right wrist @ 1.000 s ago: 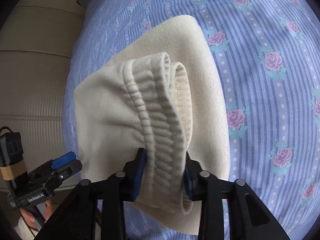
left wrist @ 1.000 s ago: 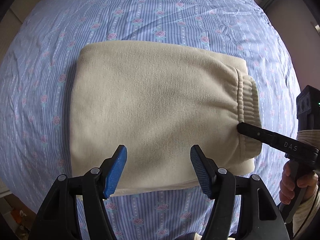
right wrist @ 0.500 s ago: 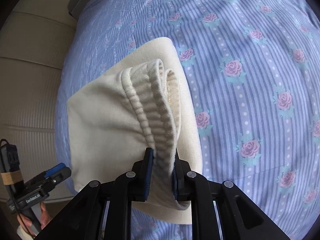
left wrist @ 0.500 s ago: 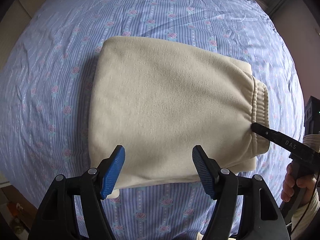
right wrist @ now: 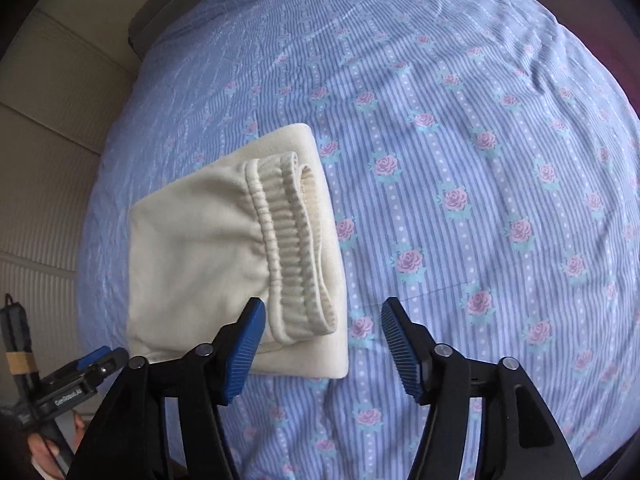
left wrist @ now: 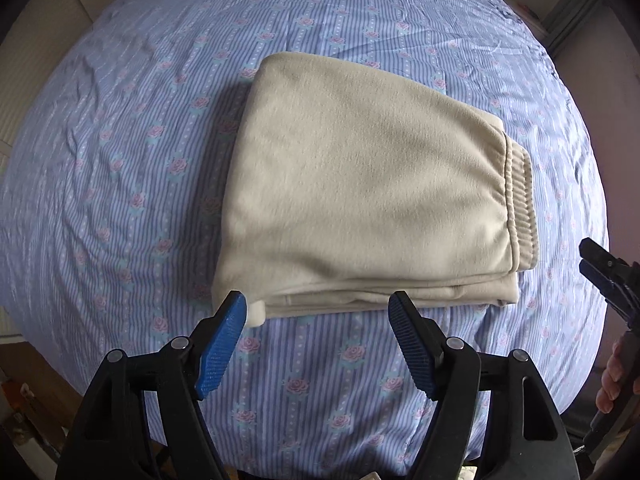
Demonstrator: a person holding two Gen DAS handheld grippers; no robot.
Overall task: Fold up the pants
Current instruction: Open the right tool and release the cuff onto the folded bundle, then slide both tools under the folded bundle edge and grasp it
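The cream pants (left wrist: 368, 192) lie folded into a compact rectangle on the bed, with the ribbed waistband (left wrist: 520, 208) on the right edge. In the right wrist view the pants (right wrist: 200, 256) show the waistband (right wrist: 296, 248) on top. My left gripper (left wrist: 318, 344) is open and empty, just short of the pants' near edge. My right gripper (right wrist: 322, 352) is open and empty, close in front of the waistband end. The right gripper also shows at the right edge of the left wrist view (left wrist: 600, 264), apart from the pants.
The bed is covered by a blue striped sheet with pink roses (right wrist: 460, 160), wrinkled on the left (left wrist: 100, 100). A beige headboard or wall (right wrist: 52, 140) lies to the left. The left gripper's body (right wrist: 72, 388) shows at the lower left.
My right gripper let go of the waistband, opened, and pulled back. The waistband now lies flat. My left gripper drew back from over the pants to just short of their near edge.
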